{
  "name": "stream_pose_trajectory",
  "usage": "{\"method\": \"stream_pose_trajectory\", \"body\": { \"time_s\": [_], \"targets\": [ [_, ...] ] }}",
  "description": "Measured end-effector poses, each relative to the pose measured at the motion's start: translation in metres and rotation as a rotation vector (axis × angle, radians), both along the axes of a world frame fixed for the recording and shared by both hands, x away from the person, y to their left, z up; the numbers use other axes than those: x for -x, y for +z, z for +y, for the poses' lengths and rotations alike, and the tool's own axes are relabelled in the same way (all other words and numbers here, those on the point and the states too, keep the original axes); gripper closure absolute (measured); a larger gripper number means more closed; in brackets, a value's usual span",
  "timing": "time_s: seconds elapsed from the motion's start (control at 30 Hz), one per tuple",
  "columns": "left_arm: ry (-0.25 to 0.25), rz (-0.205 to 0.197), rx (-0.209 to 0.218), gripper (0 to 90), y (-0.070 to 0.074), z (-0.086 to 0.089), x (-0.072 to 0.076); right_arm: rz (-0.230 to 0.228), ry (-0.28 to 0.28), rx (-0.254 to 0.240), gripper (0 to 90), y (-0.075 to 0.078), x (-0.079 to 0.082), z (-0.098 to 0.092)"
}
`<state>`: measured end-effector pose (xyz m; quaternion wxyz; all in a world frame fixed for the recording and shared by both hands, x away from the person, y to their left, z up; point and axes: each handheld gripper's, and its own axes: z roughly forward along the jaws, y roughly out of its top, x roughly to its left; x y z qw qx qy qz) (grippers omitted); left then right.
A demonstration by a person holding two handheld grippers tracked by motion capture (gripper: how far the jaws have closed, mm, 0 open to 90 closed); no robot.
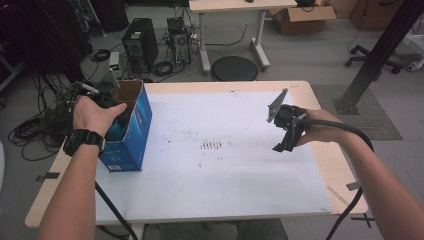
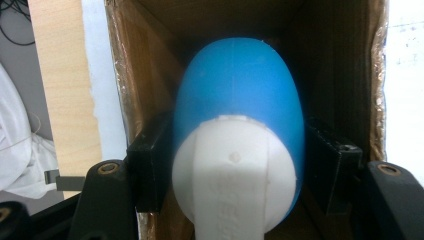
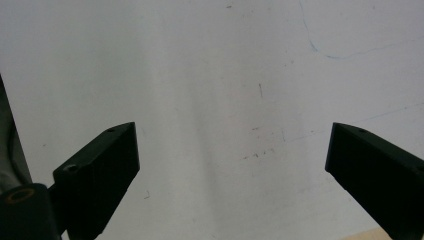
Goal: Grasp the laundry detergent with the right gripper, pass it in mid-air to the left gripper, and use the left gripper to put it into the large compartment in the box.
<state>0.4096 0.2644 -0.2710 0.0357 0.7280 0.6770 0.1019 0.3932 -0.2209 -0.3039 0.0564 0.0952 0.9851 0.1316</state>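
At the left edge of the table (image 1: 320,150), on its white sheet (image 1: 225,170), a blue cardboard box (image 1: 134,131) stands upright with its top open. The left hand (image 1: 95,114) (a black watch on its wrist) reaches the left gripper (image 2: 239,150) into that opening from the outer side. In the left gripper view the two black jaws are clamped on either side of a blue-and-white egg-shaped object (image 2: 240,115), blue dome forward and white end toward the camera, held inside the brown cardboard walls of the box. Across the bare middle of the sheet, well apart from the box, the right gripper (image 1: 283,146) hangs over the right part of the table, tilted downward. In the right gripper view its jaws stand wide apart with nothing between them, above the white surface.
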Motion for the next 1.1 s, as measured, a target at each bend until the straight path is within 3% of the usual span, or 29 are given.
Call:
{"method": "stream_pose_trajectory", "body": {
  "time_s": [0.17, 0.2, 0.23, 0.67, 0.9, 1.1],
  "targets": [
    [-0.011, 0.001, 0.009, 37.2, 0.0, -0.002, -0.001, 0.004, -0.001, 0.002, 7.0, 0.0, 0.0, 0.0],
    [-0.01, -0.002, 0.039, 36.8, 0.0, -0.002, -0.001, 0.005, -0.001, 0.002, 7.0, 0.0, 0.001, 0.0],
    [-0.016, -0.006, 0.041, 36.5, 0.0, -0.002, -0.001, 0.004, -0.001, 0.0, 7.1, 0.0, 0.001, 0.0],
    [-0.024, -0.011, 0.032, 29.1, 0.011, -0.002, 0.001, 0.002, -0.003, -0.007, 7.1, 0.003, 0.001, -0.001],
    [-0.05, -0.027, 0.02, 25.8, 0.027, -0.005, 0.005, 0.001, -0.003, -0.015, 6.9, 0.006, 0.003, -0.003],
    [-0.106, -0.066, 0.006, 23.2, 0.054, -0.018, 0.012, -0.007, -0.007, -0.022, 6.9, 0.013, 0.003, -0.003]
  ]
}}
